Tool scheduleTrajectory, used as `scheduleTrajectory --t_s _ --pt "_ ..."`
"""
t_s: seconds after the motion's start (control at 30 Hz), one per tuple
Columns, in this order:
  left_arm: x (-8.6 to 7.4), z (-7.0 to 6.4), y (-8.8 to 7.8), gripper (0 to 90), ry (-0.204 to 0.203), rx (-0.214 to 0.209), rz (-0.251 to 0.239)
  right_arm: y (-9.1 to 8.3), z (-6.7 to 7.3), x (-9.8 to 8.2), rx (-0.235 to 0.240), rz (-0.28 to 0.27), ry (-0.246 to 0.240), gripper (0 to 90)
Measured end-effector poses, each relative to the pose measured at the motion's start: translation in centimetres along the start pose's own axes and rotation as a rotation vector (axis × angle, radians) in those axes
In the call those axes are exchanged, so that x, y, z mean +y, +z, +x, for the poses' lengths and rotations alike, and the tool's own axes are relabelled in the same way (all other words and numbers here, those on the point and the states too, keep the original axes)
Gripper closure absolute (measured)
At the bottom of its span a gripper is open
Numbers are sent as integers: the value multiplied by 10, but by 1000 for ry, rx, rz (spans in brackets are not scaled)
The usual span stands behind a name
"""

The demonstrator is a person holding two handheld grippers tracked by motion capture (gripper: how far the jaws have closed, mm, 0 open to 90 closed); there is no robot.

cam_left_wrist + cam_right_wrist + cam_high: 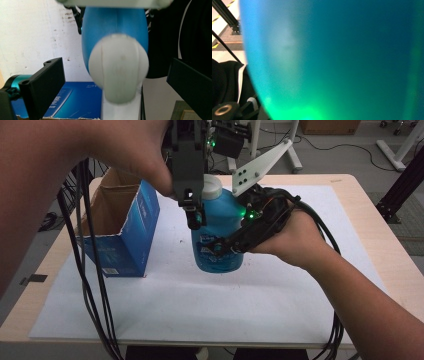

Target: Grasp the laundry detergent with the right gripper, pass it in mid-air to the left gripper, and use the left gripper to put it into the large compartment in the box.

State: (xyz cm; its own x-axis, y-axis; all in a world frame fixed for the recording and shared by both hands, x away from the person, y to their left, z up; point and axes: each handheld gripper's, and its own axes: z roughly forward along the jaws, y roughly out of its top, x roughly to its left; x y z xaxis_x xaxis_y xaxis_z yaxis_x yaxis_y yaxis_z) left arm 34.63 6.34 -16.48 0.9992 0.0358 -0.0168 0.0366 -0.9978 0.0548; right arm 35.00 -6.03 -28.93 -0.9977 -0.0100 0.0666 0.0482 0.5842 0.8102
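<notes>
- left hand (135,155): enters from the upper left of the high view, raised above the tabletop (380,255), holding the left gripper (194,217) pointed downward over the bottle.
- left gripper fingers (46,86): spread wide in the left gripper view, one on each side of the white cap (118,68), with clear air between each finger and the cap (neither touches it).
- right hand (295,237): reaches in from the lower right, forearm angled up toward the centre, with the right gripper (227,245) laid level against the bottle's side.
- right gripper fingers: the right gripper view is taken up by the bottle's blurred blue-green wall, and whether they are pinching it cannot be told.
- blue bottle (220,232): stands upright near the middle of the white sheet (210,305), cap uppermost.
- blue carton (122,227): open-topped, just left of the bottle and apart from it, near the sheet's left edge.
- open room: the sheet is bare in front of and to the right of the bottle; black cables (95,290) hang past the tabletop's left front edge.
</notes>
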Motion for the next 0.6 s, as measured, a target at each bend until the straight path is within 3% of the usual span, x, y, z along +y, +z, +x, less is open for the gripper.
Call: scheduleTrajectory --t_s 0.4,0.6 --pt "5 -2 5 17 11 -5 2 1 3 12 11 -16 -21 459" --pt "6 -2 8 17 17 -5 5 0 4 13 1 -16 -9 459"
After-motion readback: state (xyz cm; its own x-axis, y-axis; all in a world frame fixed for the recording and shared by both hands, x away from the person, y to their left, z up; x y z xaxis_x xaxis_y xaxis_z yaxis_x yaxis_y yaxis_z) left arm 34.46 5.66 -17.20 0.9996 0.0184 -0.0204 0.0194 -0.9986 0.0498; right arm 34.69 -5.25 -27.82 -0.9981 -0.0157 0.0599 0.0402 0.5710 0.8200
